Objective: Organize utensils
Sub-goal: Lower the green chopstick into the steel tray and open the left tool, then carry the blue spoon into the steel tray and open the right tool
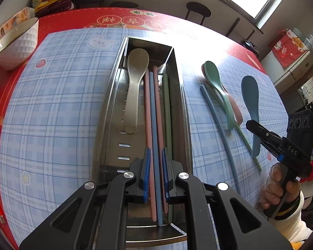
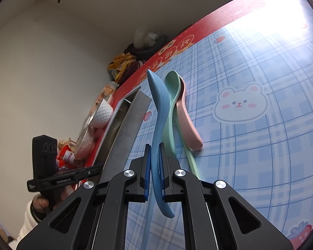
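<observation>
Landmark: steel tray (image 1: 177, 95), lying lengthwise on the plaid mat (image 1: 52, 104) on the desk (image 1: 73, 14).
Left tool (image 1: 155, 170): over the tray's near end, its pads close about a blue chopstick (image 1: 154, 125); whether they press on it cannot be told.
In the tray: beige spoon (image 1: 134, 83) on the left, pink chopsticks (image 1: 147, 108) on either side of the blue one, a green chopstick (image 1: 167, 104) by the right wall; their near ends are hidden behind the left tool.
Right tool (image 2: 155, 170): right of the tray, pinching a blue spoon (image 2: 159, 108) by its handle, bowl held up and away.
Right of tray, on the mat: green spoon (image 1: 217, 83) lying over a pink spoon (image 1: 235, 108), mostly covered; one more blue chopstick (image 1: 221, 129) and a green one (image 1: 246, 139).
Left of tray: white bowl (image 1: 16, 41), cut off by the frame edge.
Hand (image 1: 279, 185): grips the right tool's handle; a white sleeve shows.
</observation>
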The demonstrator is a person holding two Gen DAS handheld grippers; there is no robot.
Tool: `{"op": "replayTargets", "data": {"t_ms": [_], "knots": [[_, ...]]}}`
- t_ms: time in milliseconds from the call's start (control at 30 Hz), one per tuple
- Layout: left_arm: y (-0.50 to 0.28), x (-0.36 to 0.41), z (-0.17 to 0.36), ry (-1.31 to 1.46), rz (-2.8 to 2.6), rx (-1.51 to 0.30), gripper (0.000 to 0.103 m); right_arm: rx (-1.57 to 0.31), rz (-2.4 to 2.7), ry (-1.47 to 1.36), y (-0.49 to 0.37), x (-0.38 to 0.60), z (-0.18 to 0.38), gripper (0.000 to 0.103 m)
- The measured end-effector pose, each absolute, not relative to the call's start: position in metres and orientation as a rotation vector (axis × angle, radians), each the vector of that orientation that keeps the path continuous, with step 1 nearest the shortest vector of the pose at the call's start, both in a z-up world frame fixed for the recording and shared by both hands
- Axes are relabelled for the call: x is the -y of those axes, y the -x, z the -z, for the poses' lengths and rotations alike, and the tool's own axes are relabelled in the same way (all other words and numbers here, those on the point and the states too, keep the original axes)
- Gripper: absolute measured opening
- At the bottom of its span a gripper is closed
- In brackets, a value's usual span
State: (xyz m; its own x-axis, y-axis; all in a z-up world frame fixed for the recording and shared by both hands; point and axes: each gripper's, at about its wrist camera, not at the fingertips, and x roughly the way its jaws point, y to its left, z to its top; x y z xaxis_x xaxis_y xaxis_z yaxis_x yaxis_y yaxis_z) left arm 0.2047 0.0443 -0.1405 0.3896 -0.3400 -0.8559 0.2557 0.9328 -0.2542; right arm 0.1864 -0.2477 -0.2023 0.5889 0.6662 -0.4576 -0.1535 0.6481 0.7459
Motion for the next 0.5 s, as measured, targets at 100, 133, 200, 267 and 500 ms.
{"op": "replayTargets", "data": {"t_ms": [100,133,200,267,500], "knots": [[-0.195,-0.048,0.126,0.063,0.363,-1.026,0.013,-0.803,-0.531,-0.719,-0.186,0.248,0.202,0.007],[-0.190,-0.049,0.121,0.055,0.358,-0.994,0.013,-0.801,-0.533,-0.722,-0.186,0.248,0.202,0.007],[-0.180,-0.054,0.113,0.037,0.340,-0.928,0.019,-0.797,-0.535,-0.731,-0.185,0.250,0.203,0.007],[-0.167,-0.059,0.107,-0.004,0.286,-0.840,0.023,-0.792,-0.534,-0.743,-0.185,0.252,0.204,0.007],[-0.130,-0.077,0.119,-0.080,0.184,-0.642,0.041,-0.827,-0.478,-0.702,-0.186,0.246,0.200,0.007]]}}
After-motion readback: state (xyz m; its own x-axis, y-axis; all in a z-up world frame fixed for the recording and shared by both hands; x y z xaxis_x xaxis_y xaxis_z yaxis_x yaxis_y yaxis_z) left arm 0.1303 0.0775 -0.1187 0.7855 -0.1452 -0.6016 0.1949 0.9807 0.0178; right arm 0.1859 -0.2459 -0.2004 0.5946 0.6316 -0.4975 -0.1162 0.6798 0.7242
